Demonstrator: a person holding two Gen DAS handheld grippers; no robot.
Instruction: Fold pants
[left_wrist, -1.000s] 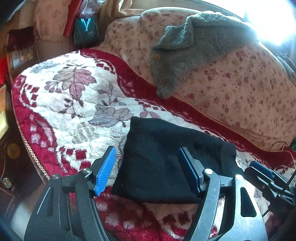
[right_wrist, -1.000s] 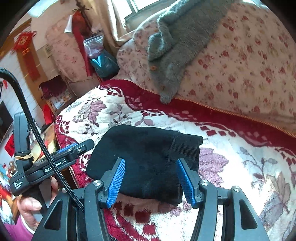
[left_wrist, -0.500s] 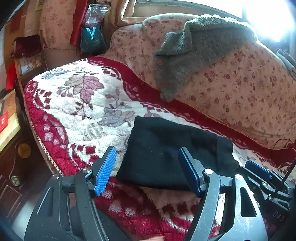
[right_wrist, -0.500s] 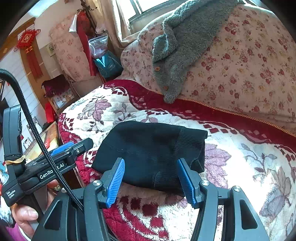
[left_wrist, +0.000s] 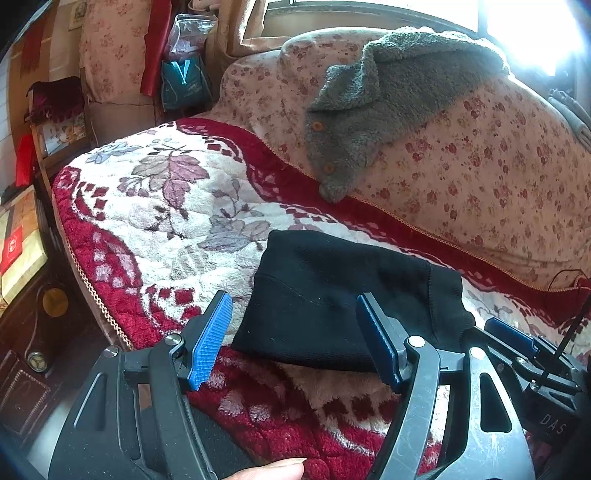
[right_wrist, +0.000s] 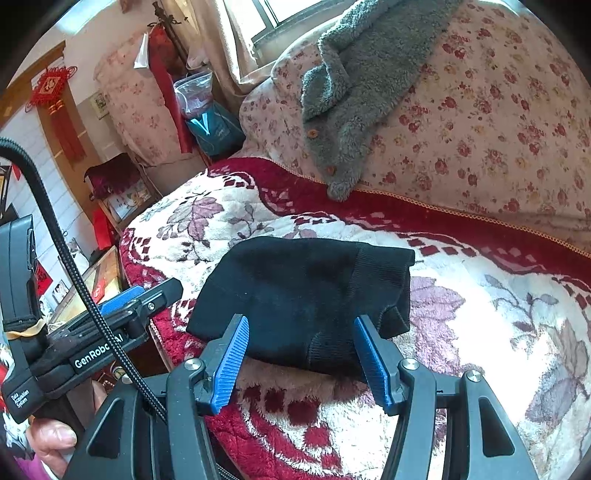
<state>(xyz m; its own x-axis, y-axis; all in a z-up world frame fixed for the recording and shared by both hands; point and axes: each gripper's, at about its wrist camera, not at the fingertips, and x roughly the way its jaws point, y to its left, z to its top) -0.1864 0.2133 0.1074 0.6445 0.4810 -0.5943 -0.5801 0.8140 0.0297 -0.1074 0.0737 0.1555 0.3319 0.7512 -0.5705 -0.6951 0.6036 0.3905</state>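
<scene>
The black pants lie folded into a compact rectangle on the red and white floral blanket; they also show in the right wrist view. My left gripper is open and empty, held just in front of the pants' near edge. My right gripper is open and empty, also just short of the near edge. The left gripper shows at the left of the right wrist view, and the right gripper shows at the lower right of the left wrist view.
A grey fleece jacket hangs over the floral sofa back. The blanket's front edge drops to dark wooden furniture at the left. Bags and a shelf stand beyond the far end.
Both grippers have drawn back and up from the folded pants, so more of the blanket and room shows. The pants have not moved. Both grippers stay open.
</scene>
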